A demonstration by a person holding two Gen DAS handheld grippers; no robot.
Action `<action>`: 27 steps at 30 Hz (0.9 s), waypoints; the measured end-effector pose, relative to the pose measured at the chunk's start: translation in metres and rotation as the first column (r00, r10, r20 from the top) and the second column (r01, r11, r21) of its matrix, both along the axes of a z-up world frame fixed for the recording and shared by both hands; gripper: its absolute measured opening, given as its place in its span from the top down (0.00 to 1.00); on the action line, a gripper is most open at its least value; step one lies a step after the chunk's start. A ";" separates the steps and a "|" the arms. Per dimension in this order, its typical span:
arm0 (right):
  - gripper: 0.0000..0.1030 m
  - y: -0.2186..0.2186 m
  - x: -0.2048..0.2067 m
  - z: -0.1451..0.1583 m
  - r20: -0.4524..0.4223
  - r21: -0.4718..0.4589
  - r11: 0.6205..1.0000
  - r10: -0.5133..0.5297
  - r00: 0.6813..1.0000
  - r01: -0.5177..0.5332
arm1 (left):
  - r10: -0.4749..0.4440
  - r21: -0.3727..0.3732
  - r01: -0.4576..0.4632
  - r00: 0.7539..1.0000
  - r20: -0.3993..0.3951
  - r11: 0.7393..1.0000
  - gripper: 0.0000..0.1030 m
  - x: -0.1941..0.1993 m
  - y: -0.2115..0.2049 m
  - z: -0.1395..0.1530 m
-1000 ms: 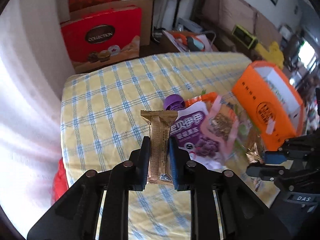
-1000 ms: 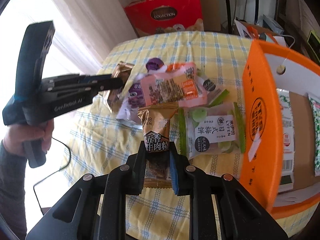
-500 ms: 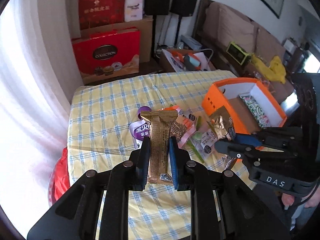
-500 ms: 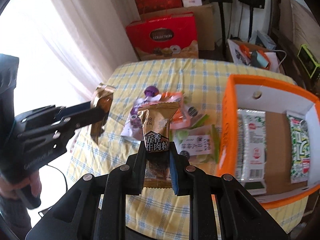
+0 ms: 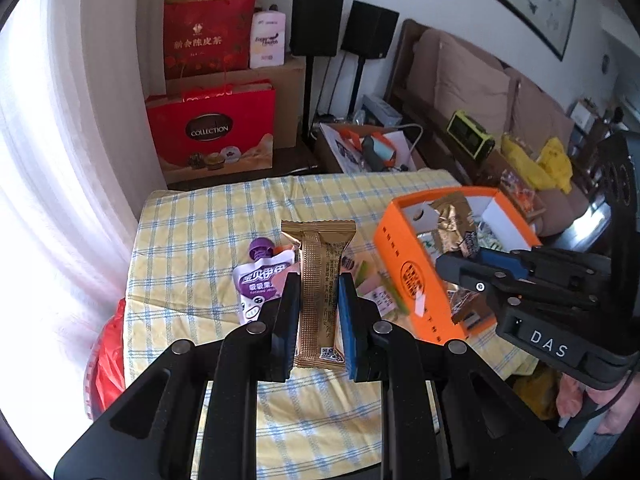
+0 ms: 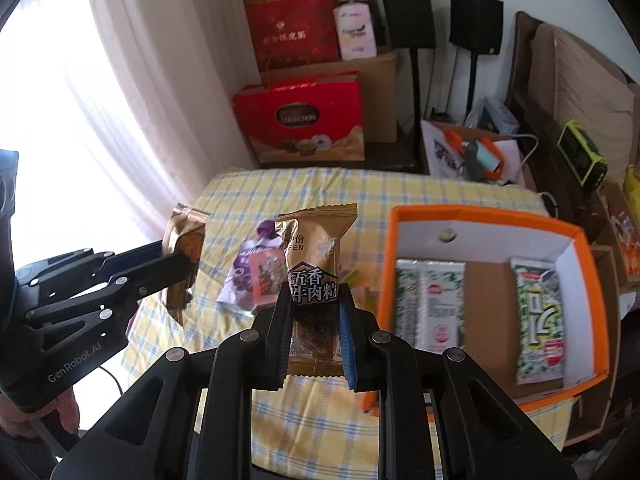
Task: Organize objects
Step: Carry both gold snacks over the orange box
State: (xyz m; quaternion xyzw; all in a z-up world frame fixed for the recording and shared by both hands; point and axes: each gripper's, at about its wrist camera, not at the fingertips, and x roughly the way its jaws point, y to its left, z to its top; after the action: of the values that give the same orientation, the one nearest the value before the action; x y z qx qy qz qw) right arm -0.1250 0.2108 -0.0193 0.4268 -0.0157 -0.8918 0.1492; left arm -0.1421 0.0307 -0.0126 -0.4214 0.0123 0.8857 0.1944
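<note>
The gold snack bar (image 5: 319,280) is clamped in the left gripper (image 5: 319,312), its long axis running along the fingers, one crimped end pointing away from the camera and the barcode end nearest it; the back seam faces the lens. It is held clear above the yellow checked tablecloth (image 5: 192,240). The right gripper (image 6: 314,328) is closed on a gold beef-snack packet (image 6: 316,264), likewise upright between the pads, printed face toward the camera and serrated top edge pointing away, also off the table. Below and between both grippers lies a loose pile on the cloth: a purple spouted pouch (image 5: 260,276) with its cap pointing toward the far table edge, and a pink packet (image 6: 266,276) overlapping it. To the right stands the orange box (image 6: 592,300), open-topped. Only the right wrist view shows the box floor, holding two white-and-green packets (image 6: 430,304) side by side at the left and a third green-and-white packet (image 6: 540,312) at the right, all lying lengthwise toward the camera. Only the left wrist view shows the outer orange wall of the box and the right gripper side-on in front of the box. The right wrist view shows the left gripper from the side, with the snack bar's edge visible.
</note>
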 end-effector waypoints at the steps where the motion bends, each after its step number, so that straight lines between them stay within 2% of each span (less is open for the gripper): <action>1: 0.81 0.004 0.000 0.003 -0.007 0.003 1.000 -0.008 1.000 0.008 | 0.003 0.007 -0.003 1.000 0.000 1.000 0.83 0.000 0.002 0.001; 13: 0.81 0.052 0.006 0.024 -0.053 0.006 0.997 -0.076 0.996 0.077 | 0.003 0.035 -0.002 1.000 -0.017 0.999 0.83 0.005 0.039 0.014; 27: 0.81 0.106 0.005 0.019 -0.040 0.029 0.988 -0.150 0.988 0.151 | -0.078 0.050 0.076 0.997 0.021 0.996 0.83 -0.002 0.116 0.007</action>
State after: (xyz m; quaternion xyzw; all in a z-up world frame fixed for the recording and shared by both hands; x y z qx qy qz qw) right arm -0.1196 0.3168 -0.0004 0.4099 -0.0310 -0.9085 0.0751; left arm -0.1437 0.1467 -0.0053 -0.4258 0.0047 0.8727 0.2388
